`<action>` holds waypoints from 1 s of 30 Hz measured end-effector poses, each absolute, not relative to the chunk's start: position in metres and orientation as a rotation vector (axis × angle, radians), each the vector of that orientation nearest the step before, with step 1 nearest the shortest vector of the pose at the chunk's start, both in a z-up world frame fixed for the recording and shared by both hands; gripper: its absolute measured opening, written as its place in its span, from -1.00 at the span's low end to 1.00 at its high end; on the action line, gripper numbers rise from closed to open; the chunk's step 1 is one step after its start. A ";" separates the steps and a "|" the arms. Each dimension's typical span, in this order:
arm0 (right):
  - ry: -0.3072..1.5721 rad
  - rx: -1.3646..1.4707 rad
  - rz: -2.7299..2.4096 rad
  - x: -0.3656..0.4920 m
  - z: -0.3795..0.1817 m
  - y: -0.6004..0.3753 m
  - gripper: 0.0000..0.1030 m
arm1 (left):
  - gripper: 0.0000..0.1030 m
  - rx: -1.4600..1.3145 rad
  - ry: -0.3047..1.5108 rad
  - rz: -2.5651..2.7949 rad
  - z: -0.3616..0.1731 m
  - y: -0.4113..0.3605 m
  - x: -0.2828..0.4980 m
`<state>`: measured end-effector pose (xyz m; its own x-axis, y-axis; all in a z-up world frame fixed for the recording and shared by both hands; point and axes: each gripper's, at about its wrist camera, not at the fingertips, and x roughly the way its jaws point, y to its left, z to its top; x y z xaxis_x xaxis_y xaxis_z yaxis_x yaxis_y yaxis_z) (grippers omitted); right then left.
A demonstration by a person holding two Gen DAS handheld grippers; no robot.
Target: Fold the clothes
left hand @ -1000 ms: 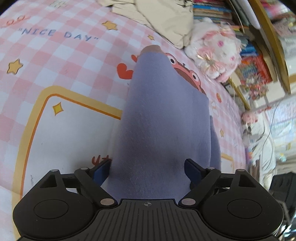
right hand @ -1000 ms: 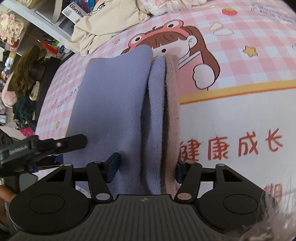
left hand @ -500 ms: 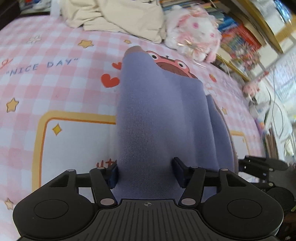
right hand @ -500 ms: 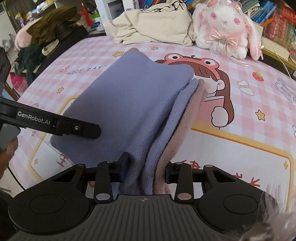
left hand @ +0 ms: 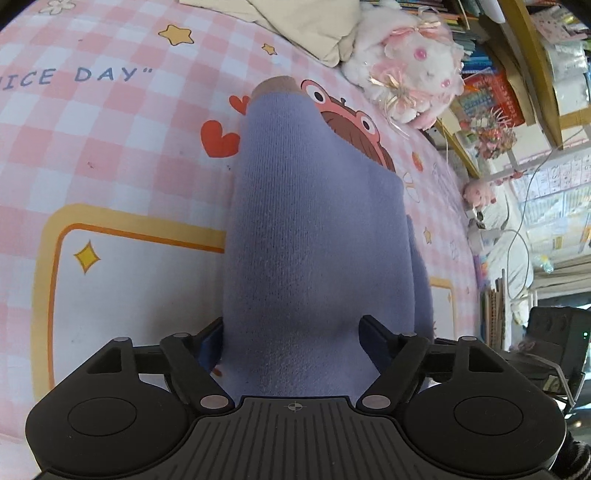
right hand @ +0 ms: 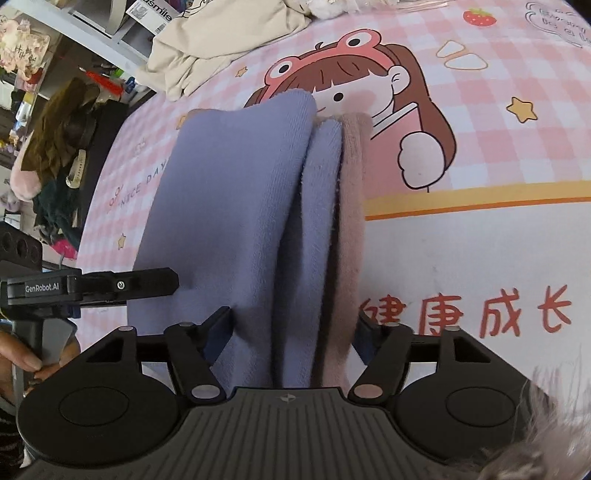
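Observation:
A folded lilac knit garment lies on the pink checked bedsheet, with a dusty-pink layer under its right edge. My left gripper straddles the near end of the fold. Its jaws are opening, and the cloth fills the gap between the blue pads. My right gripper straddles the stacked lilac and pink layers at the garment side. Its jaws are opening too, with the pads beside the cloth. One finger of the left gripper lies on the lilac cloth at the left of the right wrist view.
A crumpled cream garment lies at the far end of the bed beside a white and pink plush rabbit. Crowded shelves line the far side. Dark clothes are heaped off the bed. A person's hand holds the left gripper.
Half a second ago both grippers were raised with jaws squeezed narrower on the fold. Now both sit lower, close to the bed, with jaws wider apart.

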<state>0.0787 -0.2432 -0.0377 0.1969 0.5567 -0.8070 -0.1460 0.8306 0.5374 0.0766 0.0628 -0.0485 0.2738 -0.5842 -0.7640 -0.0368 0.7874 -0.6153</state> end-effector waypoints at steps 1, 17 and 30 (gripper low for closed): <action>1.287 0.383 0.511 0.078 -0.038 -0.242 0.07 | 0.46 -0.564 1.255 -0.403 -0.047 0.060 0.076; 0.932 -0.041 0.577 0.043 0.002 -0.203 -0.34 | -0.09 -0.355 1.075 -0.443 -0.006 0.043 0.062; 0.829 -0.044 0.577 0.088 0.023 -0.197 -0.34 | -0.08 -0.348 0.976 -0.445 0.012 0.052 0.105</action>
